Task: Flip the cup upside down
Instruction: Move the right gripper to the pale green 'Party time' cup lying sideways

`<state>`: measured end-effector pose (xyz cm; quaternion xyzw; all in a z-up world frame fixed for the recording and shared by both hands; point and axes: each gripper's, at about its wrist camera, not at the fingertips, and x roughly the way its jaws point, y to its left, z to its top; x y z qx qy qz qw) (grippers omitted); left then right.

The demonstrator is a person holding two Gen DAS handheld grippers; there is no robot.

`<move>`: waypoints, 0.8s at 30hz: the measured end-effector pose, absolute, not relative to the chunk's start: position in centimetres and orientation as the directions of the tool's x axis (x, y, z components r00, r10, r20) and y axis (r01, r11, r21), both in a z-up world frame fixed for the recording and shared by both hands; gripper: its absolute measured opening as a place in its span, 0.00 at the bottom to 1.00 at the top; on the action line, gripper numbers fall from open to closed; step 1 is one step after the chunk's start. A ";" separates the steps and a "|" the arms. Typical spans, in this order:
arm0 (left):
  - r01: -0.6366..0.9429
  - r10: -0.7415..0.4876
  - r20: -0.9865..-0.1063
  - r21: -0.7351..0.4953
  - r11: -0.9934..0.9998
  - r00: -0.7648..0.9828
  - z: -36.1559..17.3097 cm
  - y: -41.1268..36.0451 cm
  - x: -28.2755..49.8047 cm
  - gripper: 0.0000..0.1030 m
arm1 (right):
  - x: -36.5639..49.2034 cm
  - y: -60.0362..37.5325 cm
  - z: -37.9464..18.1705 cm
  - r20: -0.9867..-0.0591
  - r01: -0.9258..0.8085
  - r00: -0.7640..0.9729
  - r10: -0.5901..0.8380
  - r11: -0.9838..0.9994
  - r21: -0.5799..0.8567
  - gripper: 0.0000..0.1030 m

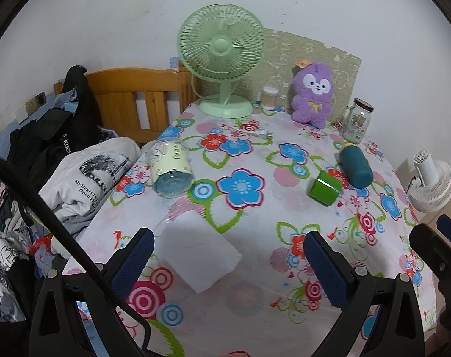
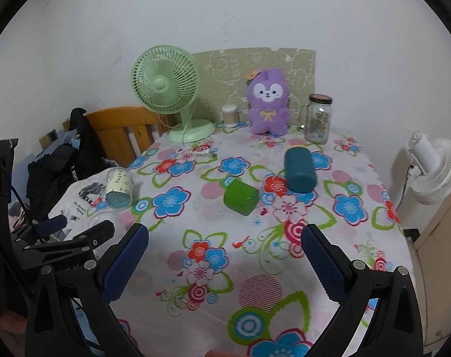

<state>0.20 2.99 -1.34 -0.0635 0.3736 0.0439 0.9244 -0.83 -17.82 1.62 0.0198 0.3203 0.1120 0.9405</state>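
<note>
On the flowered tablecloth [image 2: 344, 178], the green cup [image 2: 241, 197] serves as landmark: it lies on its side near mid-table, not upright, not inverted. Which end is the mouth, hard to tell from either view. Teal bottle [image 2: 300, 170] lies just beyond and right of the green cup, close but whether touching I cannot tell. Far left of the green cup, at the table edge, a clear plastic cup [image 2: 120, 189] with a pale printed sleeve, also on its side. Well behind the green cup, along the wall: green desk fan [image 2: 169, 89], purple plush toy [image 2: 268, 102], glass jar [image 2: 317, 120]. White folded paper [image 1: 195, 253] lies nearer the camera than the green cup, in the left wrist view.

Left gripper [image 1: 228, 263]: fingers spread wide, nothing between them, hovering over the near table above the paper. Right gripper [image 2: 225, 260]: likewise wide apart and empty, well short of the green cup, roughly lined up with it.

Step in hand, by my reading: approach, no grasp yet. Task names one cup; the green one looks the likelier target, since the right gripper faces it, though the clear cup is a candidate.

Next move calls for advancing to the chosen cup, closing across its round body so it cannot roll, lifting clear, turning it mouth-down and setting it on its rim. Watch the teal bottle nearby; a nudge could set either rolling.
</note>
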 end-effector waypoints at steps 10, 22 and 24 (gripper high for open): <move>-0.258 0.103 -0.720 -0.108 0.960 0.686 -2.9 8.9 1.1 0.99 | 3.1 -12.3 0.8 -0.630 -0.292 0.726 0.275 0.953 0.079 1.00; -0.348 0.160 -0.763 -0.090 0.933 0.626 -5.3 14.4 4.4 0.99 | 9.0 -4.2 -1.2 -0.692 -0.411 0.636 0.342 0.909 0.071 1.00; -0.349 0.161 -0.771 -0.084 0.933 0.616 -5.7 15.0 5.2 0.99 | 10.0 -3.2 -1.4 -0.699 -0.420 0.623 0.352 0.904 0.081 1.00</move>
